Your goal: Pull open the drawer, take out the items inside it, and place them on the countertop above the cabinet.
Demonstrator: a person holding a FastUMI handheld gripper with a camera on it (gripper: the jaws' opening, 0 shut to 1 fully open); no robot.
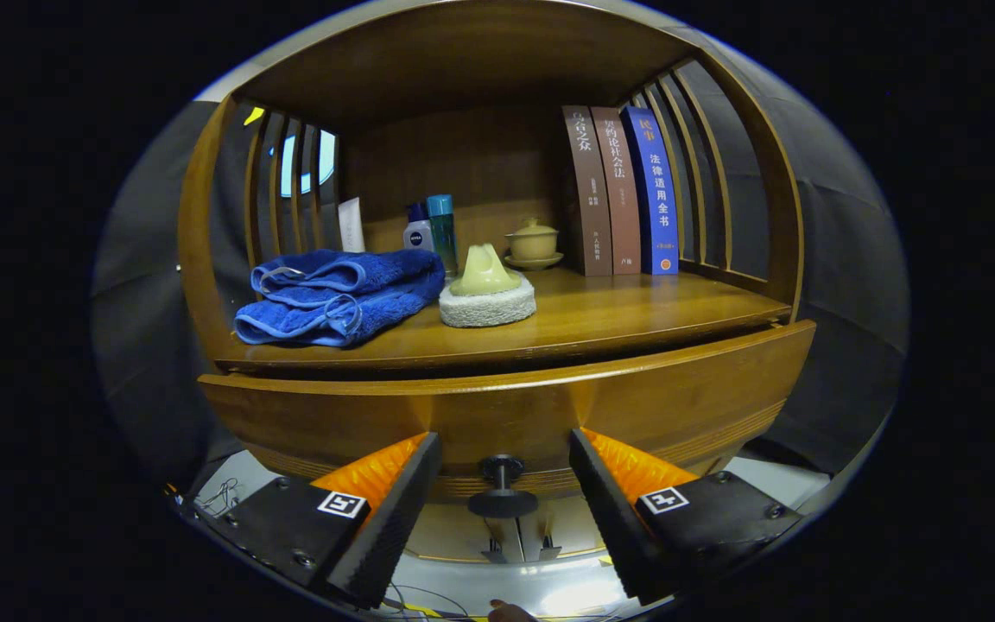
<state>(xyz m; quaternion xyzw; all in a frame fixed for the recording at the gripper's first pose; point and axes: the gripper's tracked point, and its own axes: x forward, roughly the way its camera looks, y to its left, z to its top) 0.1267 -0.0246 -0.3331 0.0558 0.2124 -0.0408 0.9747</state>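
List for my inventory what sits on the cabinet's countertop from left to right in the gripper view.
Folded blue towel → white tube → two bottles → sponge with a pale cone on top → lidded teacup on a saucer → three upright books. The gripper hangs open around the drawer knob.

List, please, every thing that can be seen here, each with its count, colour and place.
cabinet: one, brown wood, with slatted sides, ahead of the fingers
drawer: one, brown wood, under the countertop, pulled out slightly
knob: one, dark, on the drawer front, between the fingers
towel: one, blue, folded, on the countertop's left part
sponge: one, white with a pale green top, right of the towel
bottles: two, one white, one teal, behind the towel
lidded cup: one, beige, on a saucer, behind the sponge
books: three, two brown, one blue, upright at the back right
gripper: one, fingers open on either side of the knob, not touching it
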